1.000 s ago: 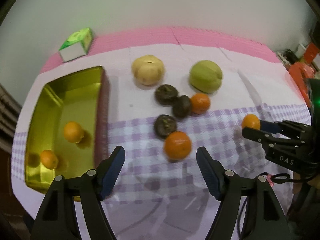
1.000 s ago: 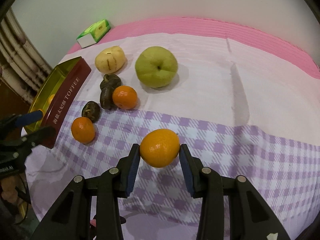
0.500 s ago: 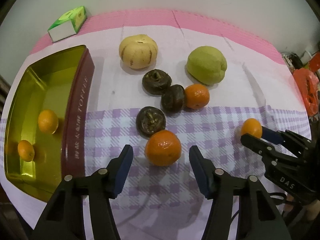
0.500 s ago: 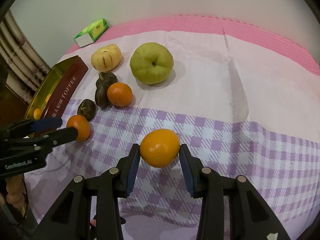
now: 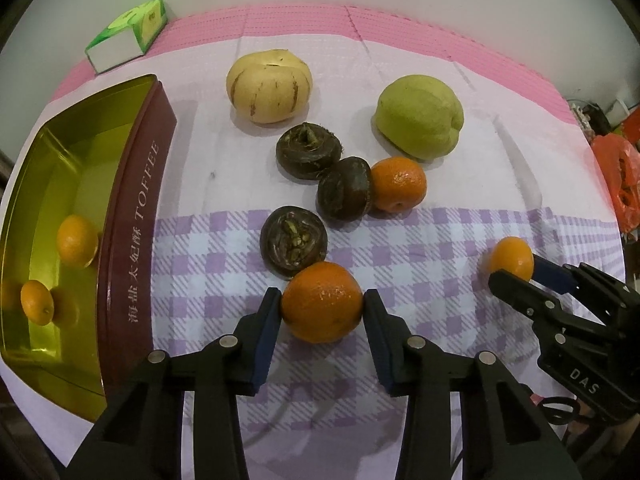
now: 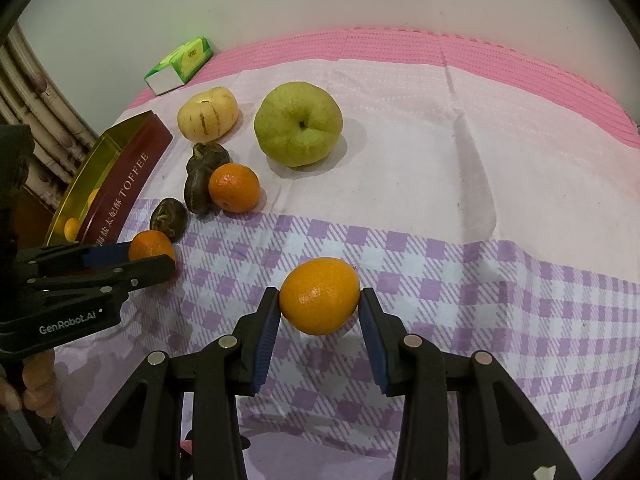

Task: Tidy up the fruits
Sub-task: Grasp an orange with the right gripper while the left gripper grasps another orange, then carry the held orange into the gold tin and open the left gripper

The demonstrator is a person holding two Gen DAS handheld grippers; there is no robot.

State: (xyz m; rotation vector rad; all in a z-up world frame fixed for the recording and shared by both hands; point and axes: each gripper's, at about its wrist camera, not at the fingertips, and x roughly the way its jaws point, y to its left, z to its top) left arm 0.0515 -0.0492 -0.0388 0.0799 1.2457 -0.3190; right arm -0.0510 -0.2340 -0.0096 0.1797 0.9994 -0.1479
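My left gripper (image 5: 322,307) points down at the checked cloth, its jaws closing with the blue pads pressed on both sides of an orange (image 5: 322,302). That orange rests on the cloth beside a dark brown fruit (image 5: 293,242). My right gripper (image 6: 320,305) is shut on a second orange (image 6: 319,296), held just above the cloth. The same right gripper (image 5: 514,269) shows at the right of the left wrist view. A gold tin (image 5: 136,216) with a maroon wall stands at the left and holds two small oranges (image 5: 76,240). Another orange (image 5: 398,184) lies loose mid-table.
A striped yellow melon (image 5: 269,86) and a green fruit (image 5: 420,116) sit further back, with two more dark fruits (image 5: 308,150) between them and the orange. A green and white box (image 5: 128,34) lies at the far left corner. An orange bag (image 5: 620,176) hangs beyond the table's right edge.
My left gripper came down and forward over the near orange and its jaws closed from wide apart onto it. The right gripper has kept still with its orange.
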